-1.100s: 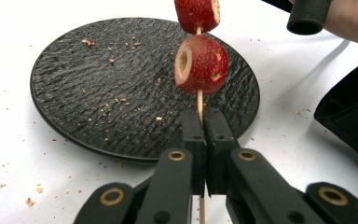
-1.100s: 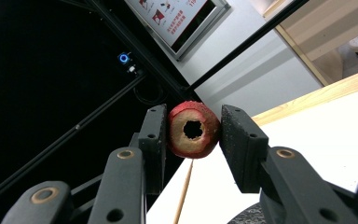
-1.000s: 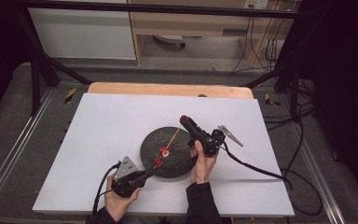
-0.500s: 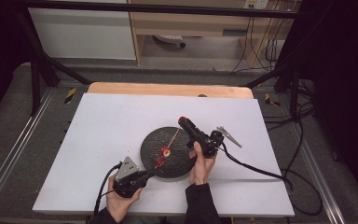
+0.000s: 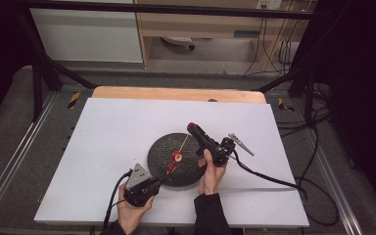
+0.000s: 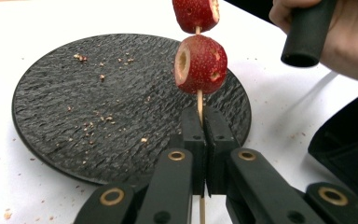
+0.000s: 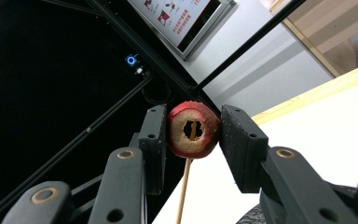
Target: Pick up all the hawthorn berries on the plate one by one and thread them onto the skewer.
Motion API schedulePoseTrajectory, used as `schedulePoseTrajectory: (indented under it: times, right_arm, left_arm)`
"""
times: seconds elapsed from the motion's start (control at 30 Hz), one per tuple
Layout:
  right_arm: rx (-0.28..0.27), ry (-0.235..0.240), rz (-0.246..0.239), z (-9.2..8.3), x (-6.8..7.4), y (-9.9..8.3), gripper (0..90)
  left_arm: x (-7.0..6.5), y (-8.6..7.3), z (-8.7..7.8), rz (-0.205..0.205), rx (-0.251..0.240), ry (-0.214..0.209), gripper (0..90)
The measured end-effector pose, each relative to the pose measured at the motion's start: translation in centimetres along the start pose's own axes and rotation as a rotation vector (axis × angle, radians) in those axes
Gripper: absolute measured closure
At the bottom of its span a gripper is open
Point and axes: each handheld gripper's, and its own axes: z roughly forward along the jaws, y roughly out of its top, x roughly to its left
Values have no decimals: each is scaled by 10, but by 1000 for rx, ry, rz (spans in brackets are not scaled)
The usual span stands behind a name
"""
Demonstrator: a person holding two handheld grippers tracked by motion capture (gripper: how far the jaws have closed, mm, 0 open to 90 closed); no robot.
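My left gripper (image 6: 204, 135) pinches the thin stick (image 6: 199, 103) near the plate's (image 5: 162, 147) near edge, and the stick runs up and away to my right gripper (image 7: 192, 130), which squeezes the top fruit (image 7: 193, 129) (another fruit (image 6: 200, 64) sits lower).

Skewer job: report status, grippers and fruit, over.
Left gripper shut on skewer. Right gripper shut on cored red fruit, skewer tip in its hole. Two fruits already threaded above black plate. Nothing in the way.
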Motion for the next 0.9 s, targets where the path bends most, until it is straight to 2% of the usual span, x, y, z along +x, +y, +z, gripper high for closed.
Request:
schedulePoseTrajectory:
  times: [0.9]
  right_arm:
    - [28, 7, -5, -2, 0, -6, 628]
  left_arm:
    - [1, 27, 16, -19, -29, 1, 882]
